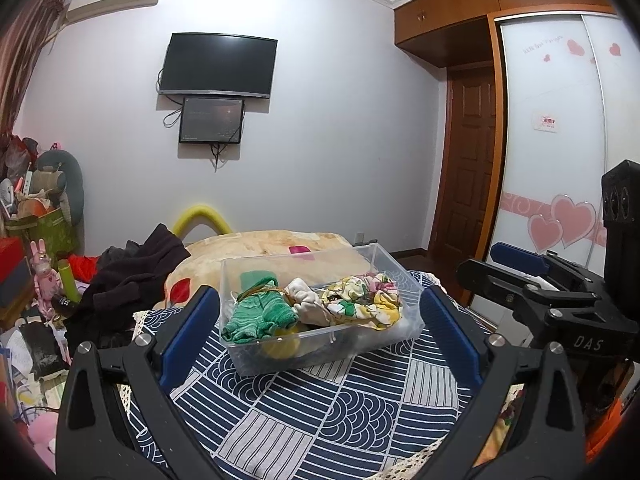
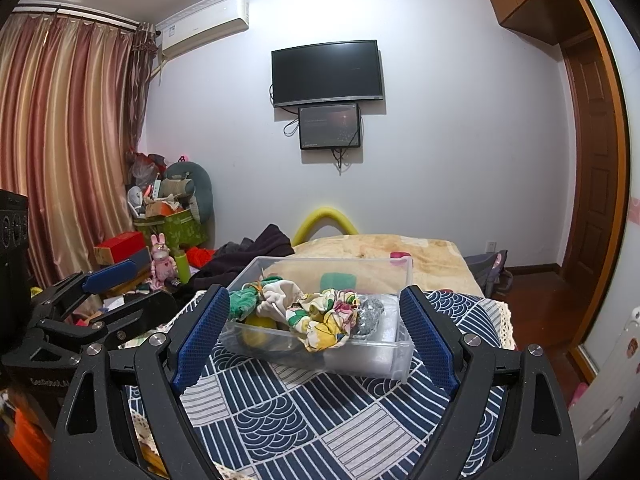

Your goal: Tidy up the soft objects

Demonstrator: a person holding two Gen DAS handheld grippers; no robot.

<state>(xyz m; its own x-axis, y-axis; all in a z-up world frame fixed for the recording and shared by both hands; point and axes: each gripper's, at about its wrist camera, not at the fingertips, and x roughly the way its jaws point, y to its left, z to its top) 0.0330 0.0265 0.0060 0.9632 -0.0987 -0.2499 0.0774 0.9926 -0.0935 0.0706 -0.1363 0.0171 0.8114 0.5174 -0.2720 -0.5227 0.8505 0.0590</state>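
Observation:
A clear plastic bin [image 1: 280, 360] stands on a navy patterned cloth [image 1: 340, 412]. It holds a green knitted piece [image 1: 260, 314], a cream cloth [image 1: 308, 300], a floral cloth [image 1: 364, 300] and a yellow thing [image 1: 282, 346] underneath. My left gripper [image 1: 320, 332] is open and empty, fingers either side of the bin's near end. My right gripper [image 2: 316, 332] is open and empty, in front of the bin [image 2: 360, 356]. The right view shows the floral cloth [image 2: 324, 316], green piece [image 2: 240, 300], cream cloth [image 2: 276, 296] and a silvery thing [image 2: 370, 312].
A beige blanket [image 1: 280, 244] lies behind the bin, dark clothes [image 1: 132, 280] to its left. Boxes and toys [image 2: 160, 240] clutter the left floor. A wardrobe [image 1: 560, 140] and door stand right. The other gripper shows at the edge of each view [image 1: 540, 276] [image 2: 80, 300].

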